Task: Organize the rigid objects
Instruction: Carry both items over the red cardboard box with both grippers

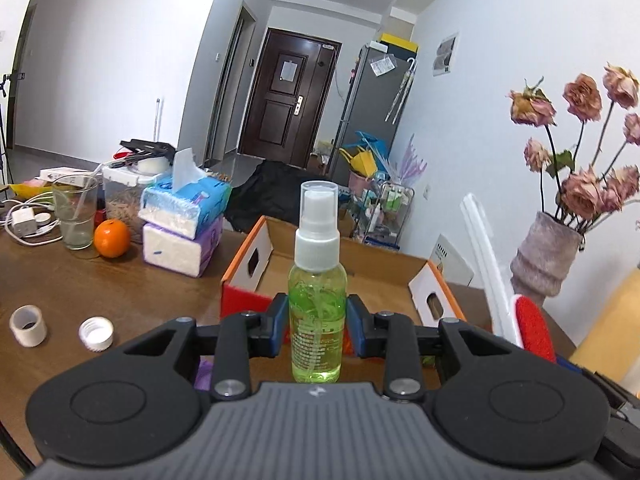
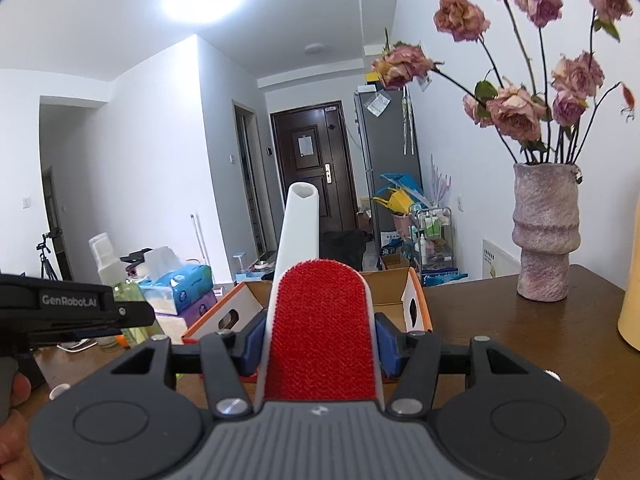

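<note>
While clamped, tools (image 1: pixel 318 326) (image 2: pixel 320 344) grip bottle (image 1: pixel 318 300), brush (image 2: pixel 320 332).

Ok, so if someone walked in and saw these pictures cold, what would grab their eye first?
Probably the green spray bottle, upright and clamped in the left gripper, right in the middle of the left view. Next, the red lint brush filling the right gripper, its white handle pointing away. Behind both sits an open cardboard box on the table, with dried roses in a vase at the right.
</note>
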The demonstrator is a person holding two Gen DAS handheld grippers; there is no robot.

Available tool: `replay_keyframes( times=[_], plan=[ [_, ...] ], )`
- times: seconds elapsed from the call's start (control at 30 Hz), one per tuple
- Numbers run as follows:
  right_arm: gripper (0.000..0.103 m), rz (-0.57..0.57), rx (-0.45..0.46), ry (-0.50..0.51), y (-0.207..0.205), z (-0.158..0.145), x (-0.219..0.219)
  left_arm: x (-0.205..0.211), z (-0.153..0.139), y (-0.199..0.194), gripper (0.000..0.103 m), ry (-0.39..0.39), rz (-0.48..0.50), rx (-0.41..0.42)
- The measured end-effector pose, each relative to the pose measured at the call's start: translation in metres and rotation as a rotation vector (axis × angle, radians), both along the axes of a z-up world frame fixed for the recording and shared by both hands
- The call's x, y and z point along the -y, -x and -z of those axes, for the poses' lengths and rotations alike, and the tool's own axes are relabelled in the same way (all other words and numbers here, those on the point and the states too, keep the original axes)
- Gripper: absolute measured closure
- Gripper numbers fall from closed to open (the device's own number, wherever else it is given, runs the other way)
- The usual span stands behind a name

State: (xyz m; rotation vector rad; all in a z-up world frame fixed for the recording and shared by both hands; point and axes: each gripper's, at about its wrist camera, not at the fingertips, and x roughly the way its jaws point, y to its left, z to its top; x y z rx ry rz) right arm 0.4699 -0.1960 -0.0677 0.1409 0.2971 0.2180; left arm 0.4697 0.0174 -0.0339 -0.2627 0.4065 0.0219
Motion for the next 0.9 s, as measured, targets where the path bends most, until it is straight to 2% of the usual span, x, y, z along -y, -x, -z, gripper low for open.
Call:
replay_keyframes(
  times=[0.1,0.4,0.9],
  plan=[
    [0.048,0.0,-0.014,0.0,-0.016,-0.001,0.003,0.003,-0.004,-0.015,0.071,0.013,0.004,0.02],
    [0.048,-0.004,0.004,0.005,-0.062,-0.014,0.005,0.015,-0.007,-0.057,0.071,-0.017,0.014,0.052],
    [0.048,-0.007,-0.083,-0.023,-0.145,-0.008,0.001,0.022,0.003,-0.126,0.071,-0.064,0.01,0.046]
  ],
)
